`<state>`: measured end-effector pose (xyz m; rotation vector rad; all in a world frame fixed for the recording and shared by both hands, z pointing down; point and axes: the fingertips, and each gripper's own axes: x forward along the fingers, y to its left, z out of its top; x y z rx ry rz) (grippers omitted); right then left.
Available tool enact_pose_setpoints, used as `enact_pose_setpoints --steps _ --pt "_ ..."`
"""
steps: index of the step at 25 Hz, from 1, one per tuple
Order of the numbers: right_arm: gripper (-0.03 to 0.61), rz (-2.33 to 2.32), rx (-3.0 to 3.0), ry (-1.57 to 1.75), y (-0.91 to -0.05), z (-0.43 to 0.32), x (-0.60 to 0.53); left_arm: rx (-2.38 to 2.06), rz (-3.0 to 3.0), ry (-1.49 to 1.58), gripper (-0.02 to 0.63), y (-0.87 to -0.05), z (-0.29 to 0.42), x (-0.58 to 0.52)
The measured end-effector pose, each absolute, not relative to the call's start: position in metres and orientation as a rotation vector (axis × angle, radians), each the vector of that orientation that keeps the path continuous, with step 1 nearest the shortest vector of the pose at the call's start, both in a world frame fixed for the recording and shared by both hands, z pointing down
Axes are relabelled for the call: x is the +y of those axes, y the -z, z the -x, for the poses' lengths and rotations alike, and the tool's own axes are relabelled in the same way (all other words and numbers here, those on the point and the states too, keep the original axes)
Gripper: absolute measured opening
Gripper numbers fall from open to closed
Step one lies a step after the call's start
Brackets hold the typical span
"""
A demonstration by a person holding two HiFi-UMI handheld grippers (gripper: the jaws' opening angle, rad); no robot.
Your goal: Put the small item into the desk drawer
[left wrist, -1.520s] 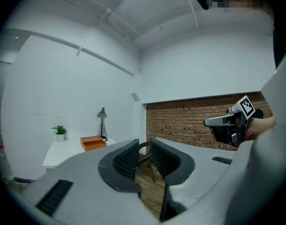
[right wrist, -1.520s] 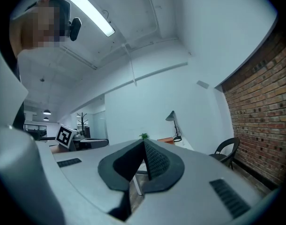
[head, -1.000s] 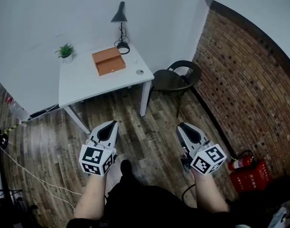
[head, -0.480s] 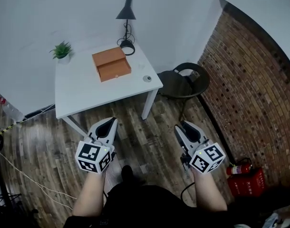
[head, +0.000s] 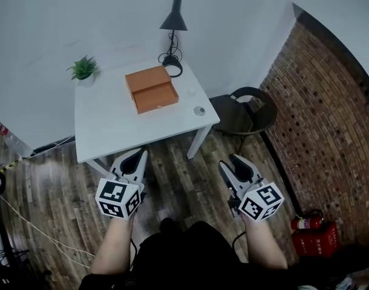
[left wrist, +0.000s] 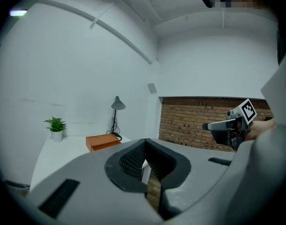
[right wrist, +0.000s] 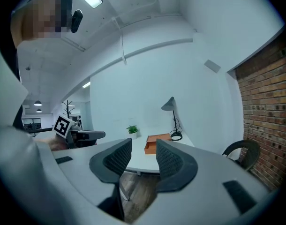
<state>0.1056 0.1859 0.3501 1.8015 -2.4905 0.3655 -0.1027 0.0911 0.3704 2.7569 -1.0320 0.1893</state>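
A small round grey item (head: pixel 199 110) lies near the right edge of the white desk (head: pixel 112 128). Left of it, further back, stands an orange wooden drawer box (head: pixel 152 89) with its drawer front facing me. Both grippers hover over the wooden floor, short of the desk and apart from everything on it. My left gripper (head: pixel 138 154) is shut with nothing in it; its closed pads (left wrist: pixel 133 159) show in the left gripper view. My right gripper (head: pixel 230 161) has its jaws opening, with only air between the pads (right wrist: pixel 119 157). The drawer box (right wrist: pixel 157 142) shows beyond them.
A black lamp (head: pixel 173 23) and a potted plant (head: pixel 83 68) stand at the desk's back. A dark round chair (head: pixel 245 110) sits right of the desk by the brick wall. A fire extinguisher (head: pixel 305 222) and red box (head: pixel 320 237) are at the lower right. Cables run along the left floor.
The desk now appears nearer and lower in the head view as I have stepped toward it. The right gripper's jaws have spread apart. The left gripper stays shut.
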Motion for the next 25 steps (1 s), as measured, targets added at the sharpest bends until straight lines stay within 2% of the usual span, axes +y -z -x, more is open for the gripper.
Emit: enact_pose_setpoints --steps 10,13,14,25 --pt "0.16 -1.804 -2.554 -0.364 -0.353 -0.129 0.126 -0.992 -2.769 -0.239 0.009 -0.382 0.066 0.048" --pt "0.1 -1.778 -2.59 -0.362 -0.356 -0.142 0.101 -0.993 -2.776 -0.261 0.009 -0.385 0.049 0.027" --pt "0.098 -1.771 -2.603 -0.363 -0.357 -0.148 0.09 -0.999 -2.776 -0.268 0.009 -0.386 0.042 0.018" --pt "0.13 -1.575 -2.678 -0.423 -0.379 -0.225 -0.054 -1.091 -2.708 -0.342 0.009 -0.399 -0.049 -0.11"
